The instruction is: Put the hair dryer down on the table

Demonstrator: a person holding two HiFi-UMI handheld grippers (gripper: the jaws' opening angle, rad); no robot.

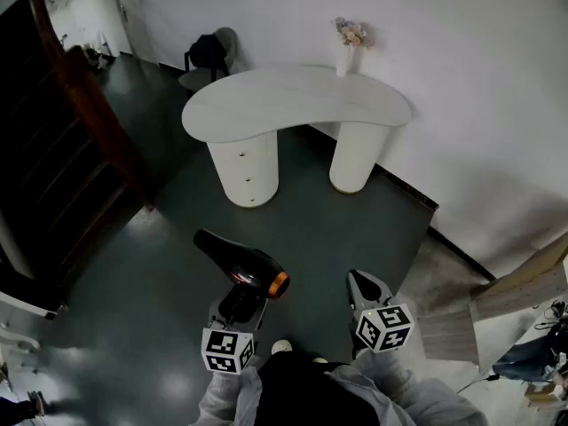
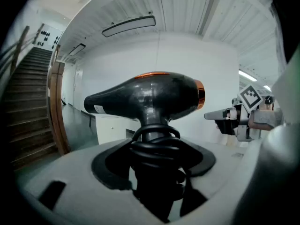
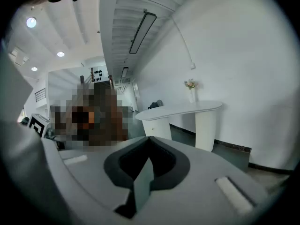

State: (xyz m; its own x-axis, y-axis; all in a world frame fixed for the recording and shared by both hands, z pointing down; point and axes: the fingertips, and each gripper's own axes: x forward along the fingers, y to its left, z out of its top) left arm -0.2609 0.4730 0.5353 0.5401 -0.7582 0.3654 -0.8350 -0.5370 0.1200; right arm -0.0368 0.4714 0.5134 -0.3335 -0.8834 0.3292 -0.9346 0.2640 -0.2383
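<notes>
The left claw (image 1: 238, 304) pinches the black hair dryer (image 1: 244, 269) by its handle, where the cord (image 2: 154, 146) is coiled in tight loops. The dryer stands upright over the claw. Its nozzle points toward 10 o'clock in the head view and its orange-ringed back end toward 4 o'clock. It hangs in the air above the dark floor (image 1: 311, 229), well apart from the white tabletop (image 1: 293, 100) at 12 o'clock.

The right claw (image 1: 362, 291) is pressed together with nothing in it and hovers at 3 o'clock from the dryer.

A white vase (image 1: 344, 60) stands at the tabletop's far edge, toward 1 o'clock, and holds a small bunch of pale flowers (image 1: 352, 32). The rest of the tabletop is bare. A chair (image 1: 209, 60) with something dark on it stands behind the tabletop at 11 o'clock. A wooden staircase (image 1: 53, 149) rises at 9 o'clock.
</notes>
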